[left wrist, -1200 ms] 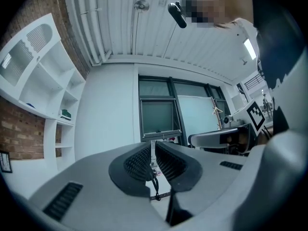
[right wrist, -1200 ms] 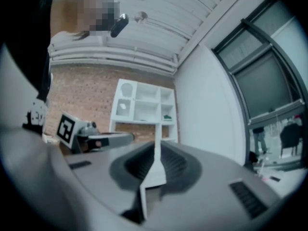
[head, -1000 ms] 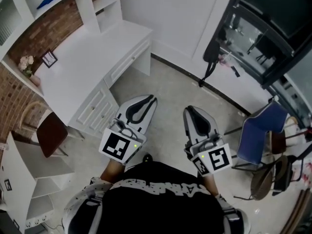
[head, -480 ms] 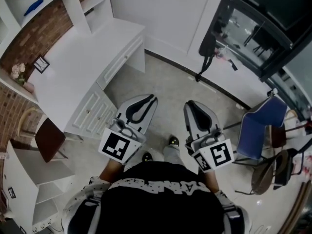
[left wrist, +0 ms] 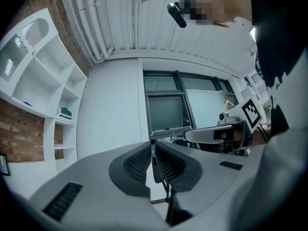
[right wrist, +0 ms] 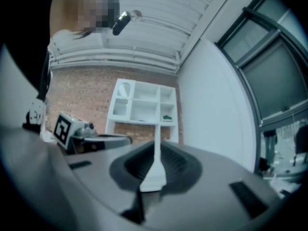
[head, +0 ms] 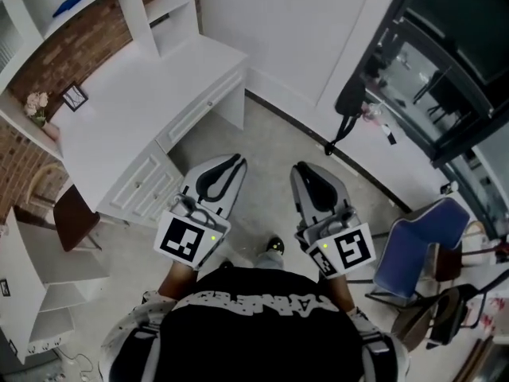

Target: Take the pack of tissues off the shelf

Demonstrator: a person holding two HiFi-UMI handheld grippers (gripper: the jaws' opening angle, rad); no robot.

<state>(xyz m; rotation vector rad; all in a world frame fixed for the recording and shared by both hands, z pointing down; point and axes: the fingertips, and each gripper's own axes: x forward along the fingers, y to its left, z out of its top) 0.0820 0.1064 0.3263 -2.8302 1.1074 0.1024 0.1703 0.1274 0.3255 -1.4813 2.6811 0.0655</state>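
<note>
Tissues, likely the small green pack (left wrist: 66, 112), sit in a cubby in the end column of a white shelf (left wrist: 48, 76). The shelf rises from the back of a white bench (head: 143, 94) against a brick wall. The pack is far off and tiny, so naming it is a guess. The head view does not show it clearly.

A person stands on the floor, well apart from the bench, with a tool in each hand pointing forward and roughly level. The left hand-held gripper (head: 229, 162) has its jaws pressed together with nothing between them. The right hand-held gripper (head: 305, 171) is likewise closed and empty.

The step in hand appears to be the approach, with the task barely begun. To do it well, the person should face the shelf and come close to the bench. One pair of jaws should be spread before reaching, then lifted to cubby level and sent straight in. A soft pack will squash, so a light grip across its narrow side should suit. The frame (head: 74, 96) and flowers (head: 36, 104) on the bench are best kept clear of.
</note>
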